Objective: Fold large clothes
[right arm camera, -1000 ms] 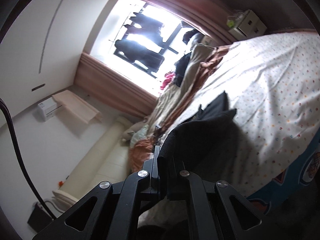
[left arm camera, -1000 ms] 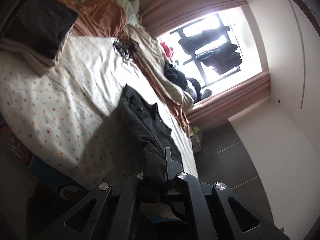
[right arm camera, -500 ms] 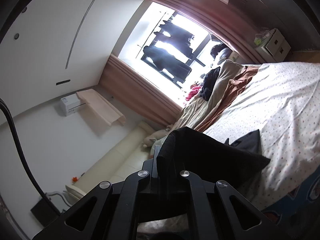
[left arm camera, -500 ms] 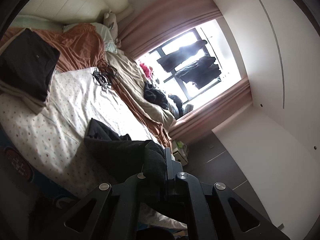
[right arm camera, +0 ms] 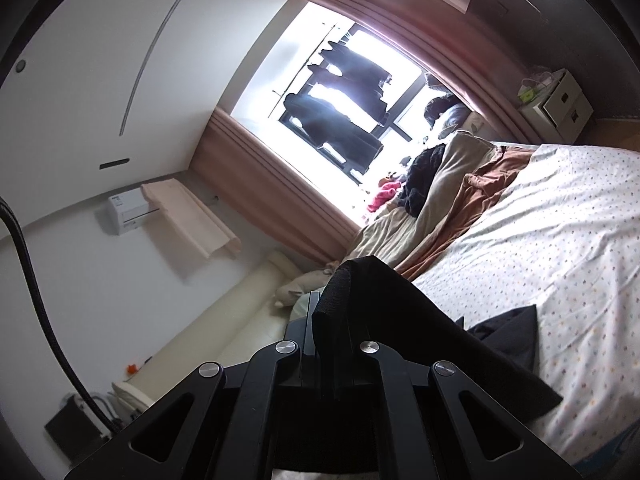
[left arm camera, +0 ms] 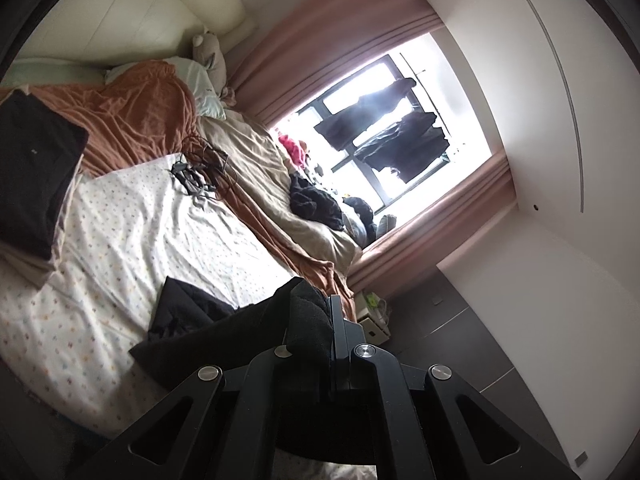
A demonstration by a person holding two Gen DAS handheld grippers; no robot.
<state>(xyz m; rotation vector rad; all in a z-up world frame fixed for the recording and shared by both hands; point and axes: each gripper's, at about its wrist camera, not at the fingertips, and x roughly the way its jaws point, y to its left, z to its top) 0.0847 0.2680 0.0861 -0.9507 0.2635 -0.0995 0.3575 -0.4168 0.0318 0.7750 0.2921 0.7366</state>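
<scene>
A large black garment (left arm camera: 192,332) hangs from both grippers above a bed with a dotted white sheet (left arm camera: 132,240). My left gripper (left arm camera: 320,320) is shut on one bunched edge of it, and the cloth drapes down to the left onto the sheet. My right gripper (right arm camera: 328,312) is shut on another edge of the black garment (right arm camera: 432,348), which slopes down to the right, its lower part resting on the dotted sheet (right arm camera: 560,232). Both grippers are lifted well above the bed.
A folded black garment (left arm camera: 32,172) lies at the left of the bed. A rust-brown blanket (left arm camera: 136,112), a beige duvet (left arm camera: 280,192), dark clothes (left arm camera: 316,204) and tangled cables (left arm camera: 200,168) lie along the far side. White drawers (right arm camera: 560,100) stand by the window.
Both grippers have risen and tilted upward, lifting the black garment off the sheet; more of the window, wall and headboard shows now, and less cloth lies on the bed.
</scene>
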